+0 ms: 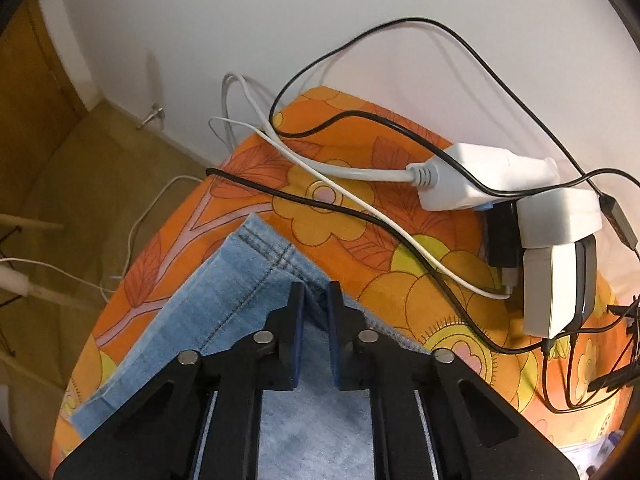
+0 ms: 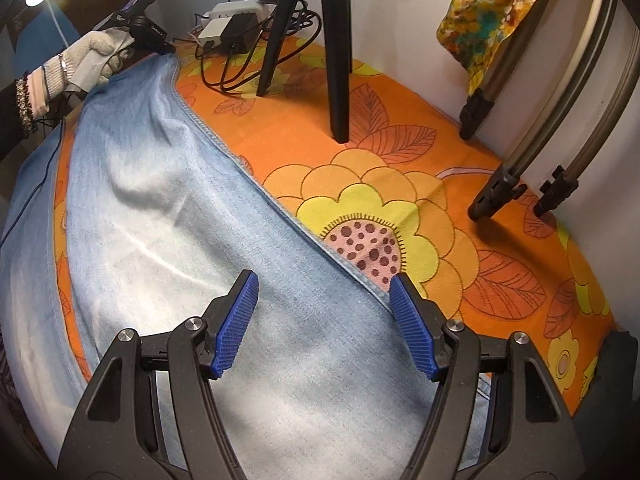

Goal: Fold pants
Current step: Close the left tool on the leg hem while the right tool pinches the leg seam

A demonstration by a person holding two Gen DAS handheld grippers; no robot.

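Left gripper (image 1: 314, 294) pinches hem of light blue denim pants (image 2: 224, 240); right gripper (image 2: 324, 286), jaws wide and empty, straddles their seam edge.

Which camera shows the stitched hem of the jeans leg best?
The left wrist view: the hem with its double stitching sits sharp ahead of the left gripper. The right wrist view shows only that end far off, beside the gloved hand.

A home room. A flowered orange tablecloth (image 2: 400, 152) covers the table; at twelve o'clock chargers (image 1: 488, 184) and cables lie by a white wall (image 1: 280, 20). Tripod legs (image 2: 336, 60) stand there.
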